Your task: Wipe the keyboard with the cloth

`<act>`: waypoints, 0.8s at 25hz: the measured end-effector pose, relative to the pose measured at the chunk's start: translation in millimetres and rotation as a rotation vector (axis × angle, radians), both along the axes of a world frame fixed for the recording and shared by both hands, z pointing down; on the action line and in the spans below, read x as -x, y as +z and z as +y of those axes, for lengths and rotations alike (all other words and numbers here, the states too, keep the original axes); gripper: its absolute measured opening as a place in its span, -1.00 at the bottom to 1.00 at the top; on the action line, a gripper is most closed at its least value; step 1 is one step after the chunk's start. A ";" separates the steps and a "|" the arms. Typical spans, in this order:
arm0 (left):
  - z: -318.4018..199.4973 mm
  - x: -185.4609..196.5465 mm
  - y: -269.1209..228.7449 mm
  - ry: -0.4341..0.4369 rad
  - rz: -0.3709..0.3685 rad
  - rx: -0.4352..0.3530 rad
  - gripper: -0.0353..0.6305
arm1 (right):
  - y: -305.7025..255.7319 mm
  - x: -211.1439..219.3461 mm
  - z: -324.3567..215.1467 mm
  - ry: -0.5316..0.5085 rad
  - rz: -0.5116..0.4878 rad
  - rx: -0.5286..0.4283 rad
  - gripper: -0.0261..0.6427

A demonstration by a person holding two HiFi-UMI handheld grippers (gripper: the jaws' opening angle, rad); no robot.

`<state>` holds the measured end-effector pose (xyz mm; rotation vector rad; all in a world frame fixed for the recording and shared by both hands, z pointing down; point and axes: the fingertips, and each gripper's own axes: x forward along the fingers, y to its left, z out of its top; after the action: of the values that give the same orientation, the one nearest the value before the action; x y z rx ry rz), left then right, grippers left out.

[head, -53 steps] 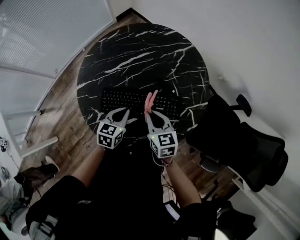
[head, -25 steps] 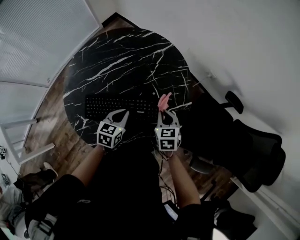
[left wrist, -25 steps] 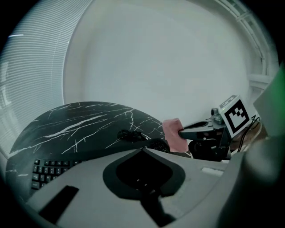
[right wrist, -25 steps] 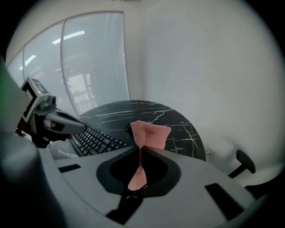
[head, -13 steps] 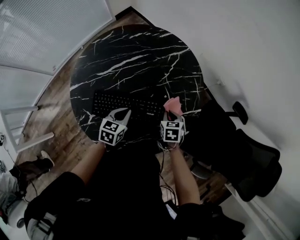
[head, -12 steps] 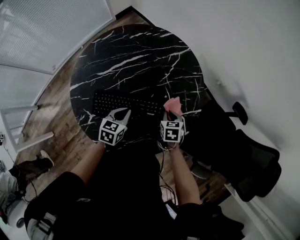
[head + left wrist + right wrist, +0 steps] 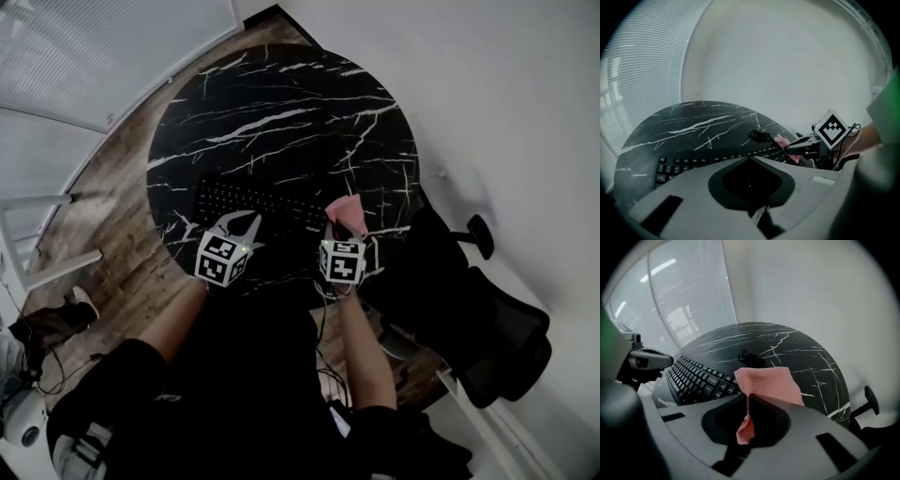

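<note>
Head view: looks steeply down on a round black marble table (image 7: 281, 94), with the keyboard (image 7: 258, 204) flat near its near edge. Finds the left gripper (image 7: 247, 218) over the keyboard's near side and the right gripper (image 7: 339, 228) at its right end, pink cloth (image 7: 347, 208) sticking out past the tips.

Left gripper view: shows jaws closed tip to tip, pinching nothing, just above the keys.

Right gripper view: shows jaws clamped on the cloth, one flap fanning forward, a strip hanging down between them. Places the keyboard to the left and a coiled black cable (image 7: 749, 356) beyond it.
</note>
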<state>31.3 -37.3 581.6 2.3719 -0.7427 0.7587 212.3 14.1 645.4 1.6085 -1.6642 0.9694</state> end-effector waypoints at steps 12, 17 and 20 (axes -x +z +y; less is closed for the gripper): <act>-15.4 65.7 7.2 -0.087 -0.016 0.010 -0.90 | 0.3 75.1 -36.3 -0.095 -0.048 -0.006 -0.90; -24.6 94.7 7.3 -0.122 -0.018 0.013 -0.90 | -1.9 109.7 -55.5 -0.139 -0.062 -0.013 -0.90; -32.4 113.9 7.9 -0.147 -0.018 0.012 -0.90 | -2.4 130.1 -66.2 -0.161 -0.064 -0.016 -0.90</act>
<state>-82.7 -69.7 589.5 2.2731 -0.9060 0.7217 82.1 -52.1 642.9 1.4418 -1.8177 0.9367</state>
